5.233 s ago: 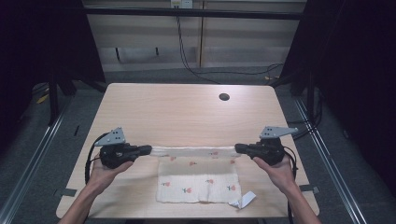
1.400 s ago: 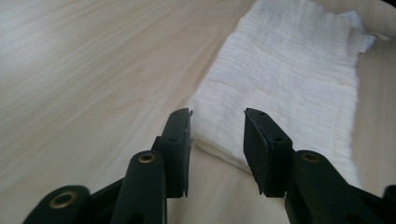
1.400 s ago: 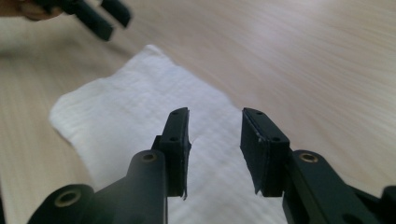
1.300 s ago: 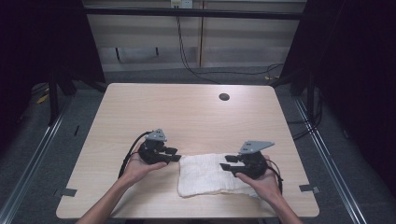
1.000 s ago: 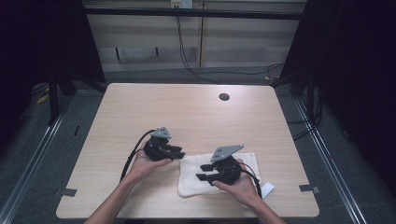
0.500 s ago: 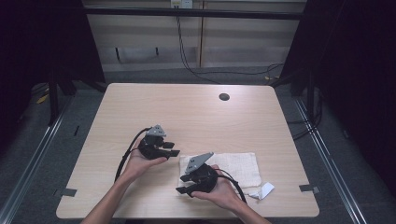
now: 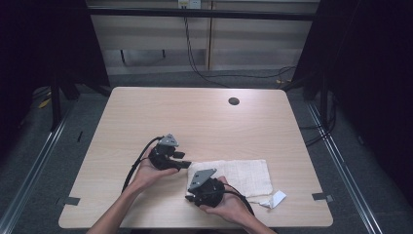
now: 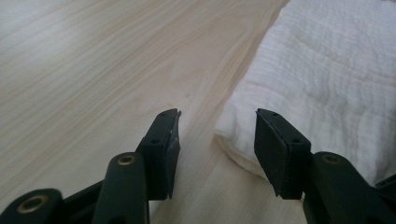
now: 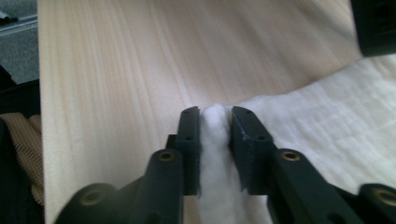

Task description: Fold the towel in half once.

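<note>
**Folded cloth pinched at its near-left edge**

A white, crinkled cloth (image 7: 238, 176) is laid folded on the pale wood-grain worktop (image 7: 204, 117), near right. Its bunched edge is clamped by the right hand-held gripper (image 9: 215, 122), just closed. The left hand-held gripper (image 8: 217, 133) is spread, just opened, at the cloth's left corner. Open worktop is left far.

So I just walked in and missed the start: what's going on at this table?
A person is folding a white cloth on a wooden table, with a gripper in each hand. The right gripper is pinching a bunched edge of the cloth at its left end; its jaws have just been closing on it. The left gripper has just been opening and sits beside the cloth's folded corner, its pads not pressing on it.
</note>
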Demonstrator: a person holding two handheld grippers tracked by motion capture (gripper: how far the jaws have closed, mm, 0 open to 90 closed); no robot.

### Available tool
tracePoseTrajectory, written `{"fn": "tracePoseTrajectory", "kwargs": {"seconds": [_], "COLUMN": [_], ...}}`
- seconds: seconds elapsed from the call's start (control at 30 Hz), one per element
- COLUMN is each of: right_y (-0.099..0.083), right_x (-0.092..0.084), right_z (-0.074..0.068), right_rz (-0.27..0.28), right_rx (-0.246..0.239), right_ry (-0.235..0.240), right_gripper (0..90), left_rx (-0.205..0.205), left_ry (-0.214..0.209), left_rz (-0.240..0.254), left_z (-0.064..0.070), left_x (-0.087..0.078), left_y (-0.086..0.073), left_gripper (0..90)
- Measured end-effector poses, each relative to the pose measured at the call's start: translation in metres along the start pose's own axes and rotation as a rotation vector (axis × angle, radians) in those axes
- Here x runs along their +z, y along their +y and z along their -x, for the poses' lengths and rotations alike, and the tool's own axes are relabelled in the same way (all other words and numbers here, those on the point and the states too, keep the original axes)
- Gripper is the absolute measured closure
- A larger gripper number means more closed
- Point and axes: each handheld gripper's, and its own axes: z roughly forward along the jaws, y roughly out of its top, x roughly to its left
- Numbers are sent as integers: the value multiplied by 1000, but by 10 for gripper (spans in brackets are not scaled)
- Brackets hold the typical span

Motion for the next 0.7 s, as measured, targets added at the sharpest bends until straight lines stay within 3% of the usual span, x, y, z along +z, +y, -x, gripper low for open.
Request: {"fn": "tracePoseTrajectory", "kwargs": {"seconds": [0.13,0.33,0.57,0.7], "right_y": [2,2,1,2], "right_x": [0,0,0,0], "right_z": [1,4,4,4], "right_rz": [-18,-22,-12,-14], "right_rx": [12,24,49,47], "right_ry": [-14,3,8,6], "right_gripper": [811,830,831,838], "left_rx": [11,23,76,61], "left_ry": [-26,-15,-46,-57], "left_rz": [-26,-56,-77,-76], "left_z": [4,8,12,11], "left_x": [12,19,18,18], "left_y": [-1,-1,-2,-2], "left_gripper": [501,548,830,854]}}
